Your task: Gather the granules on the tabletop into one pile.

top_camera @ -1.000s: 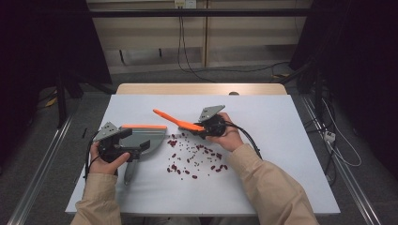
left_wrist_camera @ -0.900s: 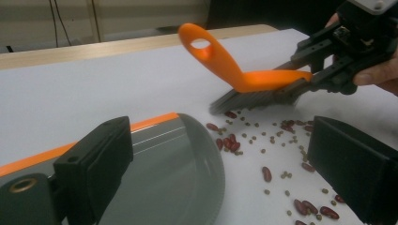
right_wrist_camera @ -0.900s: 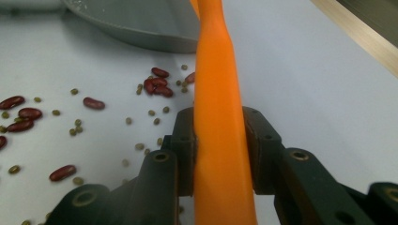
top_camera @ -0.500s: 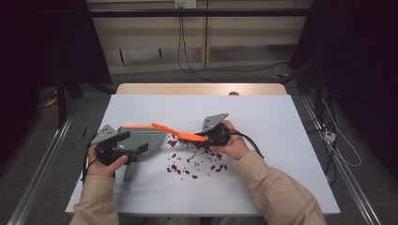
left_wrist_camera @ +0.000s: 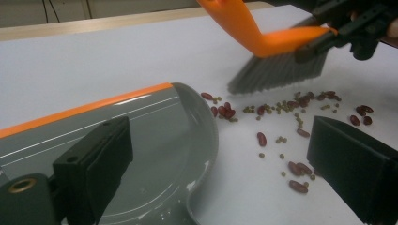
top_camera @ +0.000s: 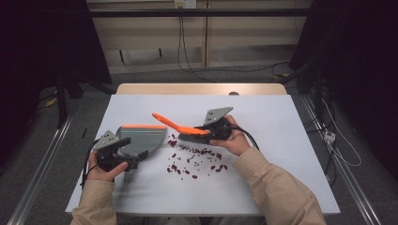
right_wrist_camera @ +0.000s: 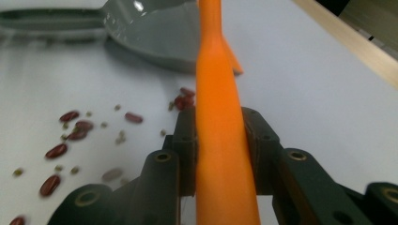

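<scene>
The right gripper (top_camera: 206, 132) clamps the orange plastic hand brush (top_camera: 180, 129) by its back, grey bristles just above scattered red beans (top_camera: 195, 158) on the white table (top_camera: 281, 140). The left gripper (top_camera: 133, 158) holds the grey dustpan with orange edge (top_camera: 141, 138) by its handle, mouth beside the beans.

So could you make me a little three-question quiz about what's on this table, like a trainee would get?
1. True or false: the right gripper is clamped on the orange brush.
2. What lies scattered on the white table?
A. coins
B. red beans and small green ones
C. screws
3. Which side of the beans is the grey dustpan on in the high view?

Key:
1. True: its jaws press the brush's body on both sides.
2. B.
3. Left, by the left gripper.
</scene>
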Tool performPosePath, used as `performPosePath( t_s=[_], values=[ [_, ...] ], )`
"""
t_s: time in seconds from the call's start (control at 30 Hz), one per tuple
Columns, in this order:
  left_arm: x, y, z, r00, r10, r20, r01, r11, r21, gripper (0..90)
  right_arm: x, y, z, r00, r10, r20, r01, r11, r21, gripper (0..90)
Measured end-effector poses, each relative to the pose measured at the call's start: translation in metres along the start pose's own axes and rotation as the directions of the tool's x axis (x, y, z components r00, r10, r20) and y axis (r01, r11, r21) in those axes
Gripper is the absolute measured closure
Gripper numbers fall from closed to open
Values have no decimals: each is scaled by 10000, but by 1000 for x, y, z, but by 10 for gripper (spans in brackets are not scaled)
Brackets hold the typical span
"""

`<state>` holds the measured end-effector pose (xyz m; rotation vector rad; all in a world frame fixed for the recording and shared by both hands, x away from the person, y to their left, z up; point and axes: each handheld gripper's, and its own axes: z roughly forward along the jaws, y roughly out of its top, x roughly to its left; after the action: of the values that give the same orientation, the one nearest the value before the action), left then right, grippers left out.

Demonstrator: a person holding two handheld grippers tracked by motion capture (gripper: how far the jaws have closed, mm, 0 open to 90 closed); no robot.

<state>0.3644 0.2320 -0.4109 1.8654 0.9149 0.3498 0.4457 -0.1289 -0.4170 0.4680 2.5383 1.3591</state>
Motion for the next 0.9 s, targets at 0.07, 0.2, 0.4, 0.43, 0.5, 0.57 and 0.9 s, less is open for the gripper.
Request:
performPosePath(
  t_s=[0.07,0.2,0.4,0.43,0.5,0.57,0.9],
  values=[
    [0,-1,0,10000,-64,24,64,10000,-24,72,-5,4,5,9999,95,128,-91,9995,-287,704],
    [0,-3,-1,10000,-57,43,57,10000,37,72,-18,9,18,9987,276,439,-250,9981,-567,704],
    [0,-4,-1,9999,-99,26,99,9999,28,72,-29,10,44,9989,177,441,-170,9997,-172,705],
    [0,-4,-1,10000,-90,34,90,10000,28,72,-30,10,47,9990,133,422,-124,9997,-225,704],
    [1,-4,-1,10000,-89,28,89,10000,27,72,-29,9,52,9995,25,299,-15,9994,-343,704],
    [1,-4,-1,9999,-129,3,129,9999,23,72,-26,9,55,9999,22,100,-18,9993,-387,704],
    [2,-5,-3,9999,-121,-45,122,9999,56,72,-6,7,44,9964,-480,-702,479,9988,-36,703]
  ],
)
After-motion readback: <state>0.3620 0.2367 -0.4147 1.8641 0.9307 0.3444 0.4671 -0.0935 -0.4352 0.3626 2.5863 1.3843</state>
